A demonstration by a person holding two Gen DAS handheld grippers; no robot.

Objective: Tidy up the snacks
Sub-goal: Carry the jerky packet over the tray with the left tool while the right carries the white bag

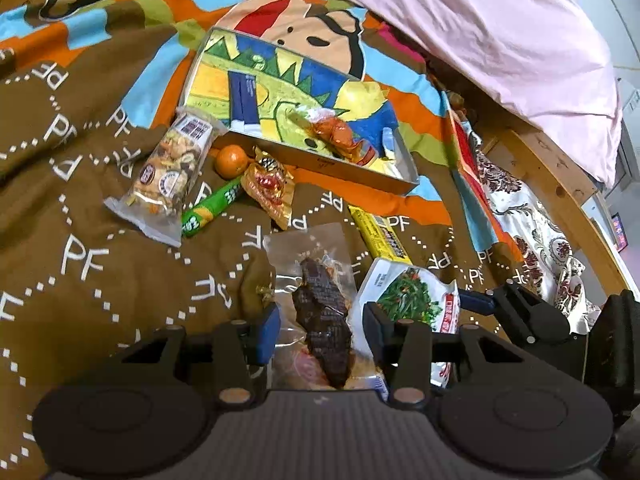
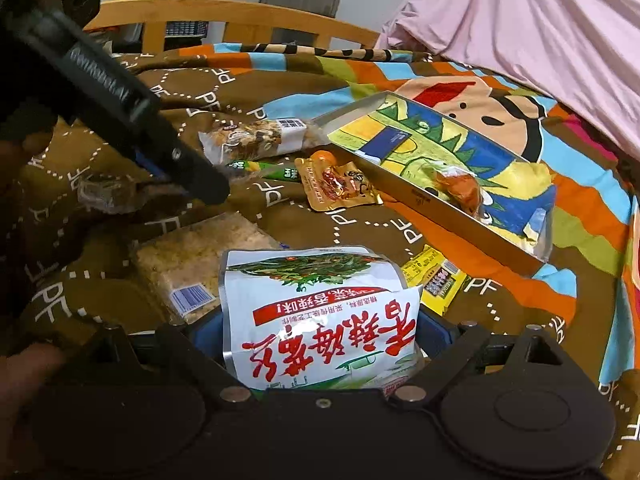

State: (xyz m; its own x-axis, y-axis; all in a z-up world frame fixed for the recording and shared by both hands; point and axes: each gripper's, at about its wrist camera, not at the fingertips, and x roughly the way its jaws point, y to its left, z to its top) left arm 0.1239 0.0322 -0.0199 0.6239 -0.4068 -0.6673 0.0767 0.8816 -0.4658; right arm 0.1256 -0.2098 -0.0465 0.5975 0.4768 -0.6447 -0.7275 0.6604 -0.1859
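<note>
On bedspread point(image 1: 80, 300), your left gripper point(image 1: 320, 332) straddled meat pack point(image 1: 320, 320), grip unclear; right gripper point(image 2: 320, 344) stood wide around white bag point(image 2: 316, 312). Slick bag could slip toward box point(image 2: 440, 204).

The lower end of the clear pouch of dark dried meat point(image 1: 324, 320) runs under the left gripper's point(image 1: 320, 336) body, so where its fingers meet the pouch is hidden. The white packet with green vegetables point(image 2: 316, 316) sinks behind the right gripper point(image 2: 320, 344); its bottom edge is out of sight, and its pads are mostly covered by the packet. The pale crumbly block point(image 2: 196, 268) has one corner tucked under that packet. The orange fruit point(image 2: 322, 157) peeks out behind the gold sachet point(image 2: 340, 188), only its top showing. The green stick pack point(image 2: 268, 170) is partly covered by the left gripper. Print on the yellow bar point(image 2: 436, 280) is too small to read.
</note>
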